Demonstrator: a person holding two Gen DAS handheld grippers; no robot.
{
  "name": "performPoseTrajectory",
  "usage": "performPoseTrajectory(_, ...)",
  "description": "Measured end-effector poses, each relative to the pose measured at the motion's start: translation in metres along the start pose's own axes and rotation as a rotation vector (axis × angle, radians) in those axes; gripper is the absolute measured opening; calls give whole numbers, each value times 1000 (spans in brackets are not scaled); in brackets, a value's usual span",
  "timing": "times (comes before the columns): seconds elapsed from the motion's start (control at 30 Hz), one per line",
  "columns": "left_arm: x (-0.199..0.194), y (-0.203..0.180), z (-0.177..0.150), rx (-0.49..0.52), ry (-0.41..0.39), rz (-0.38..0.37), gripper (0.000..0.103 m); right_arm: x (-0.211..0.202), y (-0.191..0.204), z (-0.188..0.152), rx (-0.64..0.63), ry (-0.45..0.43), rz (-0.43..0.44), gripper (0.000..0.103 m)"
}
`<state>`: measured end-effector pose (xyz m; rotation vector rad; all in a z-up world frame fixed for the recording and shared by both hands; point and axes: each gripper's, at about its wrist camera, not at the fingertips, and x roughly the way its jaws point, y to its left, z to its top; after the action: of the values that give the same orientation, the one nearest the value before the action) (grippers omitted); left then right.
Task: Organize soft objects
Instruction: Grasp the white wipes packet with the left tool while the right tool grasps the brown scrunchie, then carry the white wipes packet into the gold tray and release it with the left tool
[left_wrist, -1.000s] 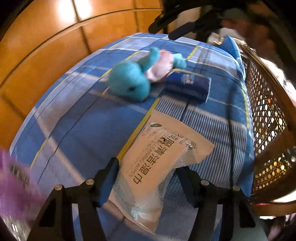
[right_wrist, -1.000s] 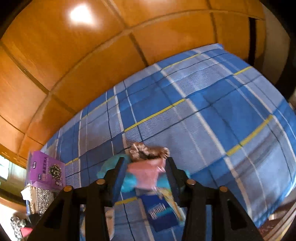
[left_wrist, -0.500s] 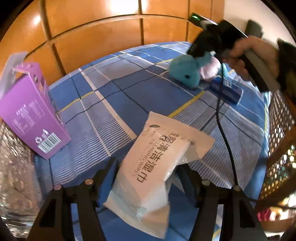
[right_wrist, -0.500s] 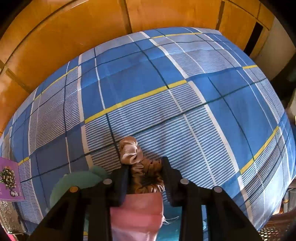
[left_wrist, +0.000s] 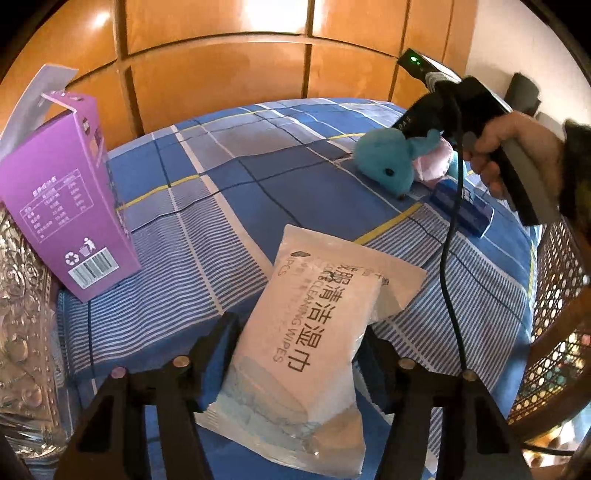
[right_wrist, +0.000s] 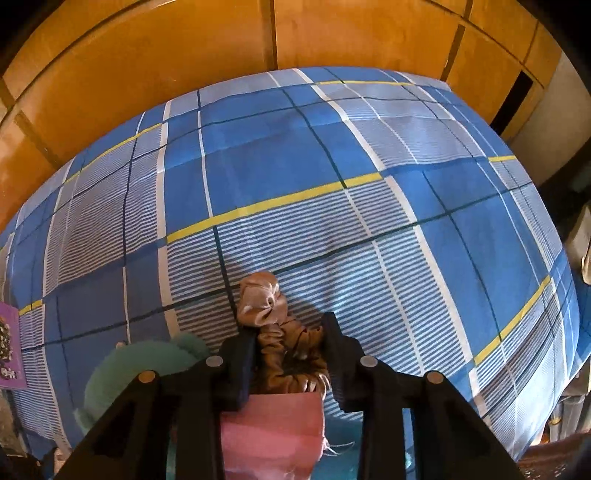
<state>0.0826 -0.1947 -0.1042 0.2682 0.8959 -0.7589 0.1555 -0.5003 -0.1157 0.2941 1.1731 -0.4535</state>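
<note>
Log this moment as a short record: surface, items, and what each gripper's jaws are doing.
surface: blue plaid bedsheet
left gripper: jaws closing around wipes pack
right gripper: jaws shut on brown scrunchie
plush: teal toy, beside right gripper
box: purple carton, standing at the sheet's edge

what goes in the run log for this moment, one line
left claw: closing, wipes pack between | right claw: shut on brown scrunchie | bedsheet
</note>
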Motion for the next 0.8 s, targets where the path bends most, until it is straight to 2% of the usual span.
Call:
performPoseTrajectory(0.13,-4,6,4,-63,17,-21,52,1,11,-2,-29,-15,-19,32)
performPoseTrajectory(0.2,-6,9,9,-109,30,-62,51,0,18,-4,-40,-19,-28,32)
performPoseTrajectory(0.37,-17,0,22,-127,15,-109,51,-7,16,-8,-47,-23,-26,32)
performPoseTrajectory(0.47,-31,-6,42,-130,-13,-116,51,-9,17,-9,-51,-23,-28,32)
performPoseTrajectory(0.63,-64,-2,94,-148,-96,-115,51,-6,15,-5,-61,-26,-36,32)
performPoseTrajectory(0.8,-98,38,146,-231,-182,-56,52,-6,14,-5,-64,-31,-34,32)
